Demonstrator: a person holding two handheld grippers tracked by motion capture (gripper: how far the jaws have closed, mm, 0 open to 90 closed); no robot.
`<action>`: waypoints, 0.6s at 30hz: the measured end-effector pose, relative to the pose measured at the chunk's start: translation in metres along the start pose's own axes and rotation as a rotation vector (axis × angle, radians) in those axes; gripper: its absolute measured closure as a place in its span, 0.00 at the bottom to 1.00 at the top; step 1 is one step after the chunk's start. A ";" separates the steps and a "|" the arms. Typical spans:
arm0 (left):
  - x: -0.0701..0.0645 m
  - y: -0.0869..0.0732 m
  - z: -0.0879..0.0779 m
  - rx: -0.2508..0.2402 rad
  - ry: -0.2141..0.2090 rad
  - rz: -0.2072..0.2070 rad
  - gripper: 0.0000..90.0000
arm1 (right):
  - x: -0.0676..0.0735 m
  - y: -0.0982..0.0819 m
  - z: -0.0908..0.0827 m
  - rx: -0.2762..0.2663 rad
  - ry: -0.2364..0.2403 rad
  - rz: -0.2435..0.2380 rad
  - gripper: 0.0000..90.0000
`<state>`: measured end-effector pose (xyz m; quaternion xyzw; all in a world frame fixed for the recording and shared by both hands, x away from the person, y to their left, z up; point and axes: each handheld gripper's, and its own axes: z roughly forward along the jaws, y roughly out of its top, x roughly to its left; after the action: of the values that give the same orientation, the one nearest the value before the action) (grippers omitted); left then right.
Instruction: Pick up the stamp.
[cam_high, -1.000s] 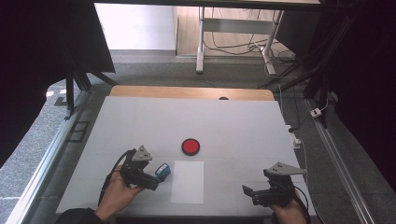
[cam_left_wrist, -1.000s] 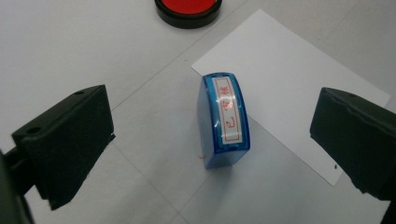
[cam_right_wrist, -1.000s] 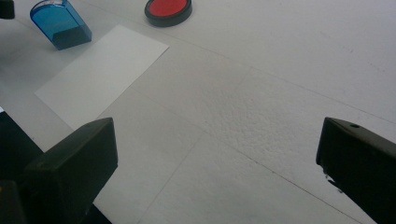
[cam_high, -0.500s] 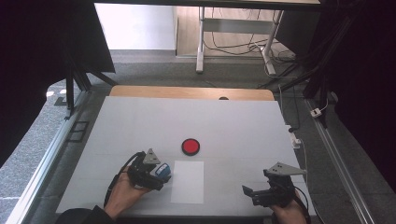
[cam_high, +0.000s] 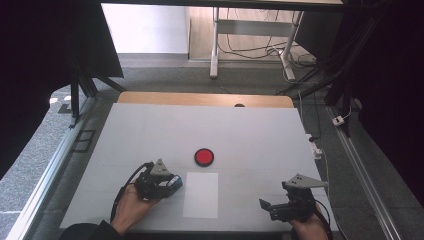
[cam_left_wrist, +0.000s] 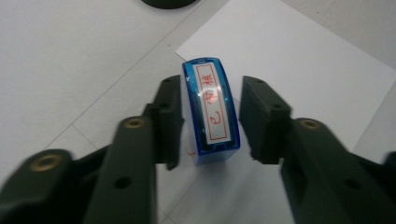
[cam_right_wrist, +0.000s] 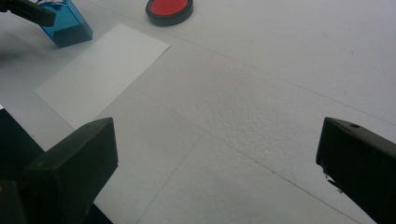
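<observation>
**Standing between the left jaws: a blue stamp beside the paper**

Sitting on the white table, the blue stamp stands between the jaws of the left gripper, at the left edge of a white sheet of paper. In the left gripper view the left jaw lies close against the stamp's side, perhaps touching it, while a clear gap separates the right jaw from the stamp, so the jaws are part open and have no grip on it. The stamp's top carries a white label with red characters. In the high view the left hand holds that gripper near the table's front left. A round red ink pad lies just beyond the paper. The right gripper, at the front right and well apart from the paper, has its jaws spread wide with nothing between them.
</observation>
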<state>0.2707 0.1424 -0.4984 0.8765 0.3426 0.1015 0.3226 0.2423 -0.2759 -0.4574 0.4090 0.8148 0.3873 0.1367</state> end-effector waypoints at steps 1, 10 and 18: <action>0.000 0.000 0.000 0.000 0.001 -0.001 0.68 | 0.000 0.000 0.000 0.000 0.000 0.000 0.00; -0.002 0.002 -0.002 0.006 0.005 -0.002 0.79 | 0.000 0.000 0.000 0.002 -0.002 -0.003 0.00; 0.003 0.002 -0.009 -0.010 -0.015 -0.038 0.79 | 0.000 0.000 0.000 0.001 -0.003 -0.002 0.00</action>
<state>0.2702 0.1476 -0.4906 0.8689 0.3562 0.0906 0.3316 0.2422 -0.2756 -0.4571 0.4088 0.8153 0.3863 0.1380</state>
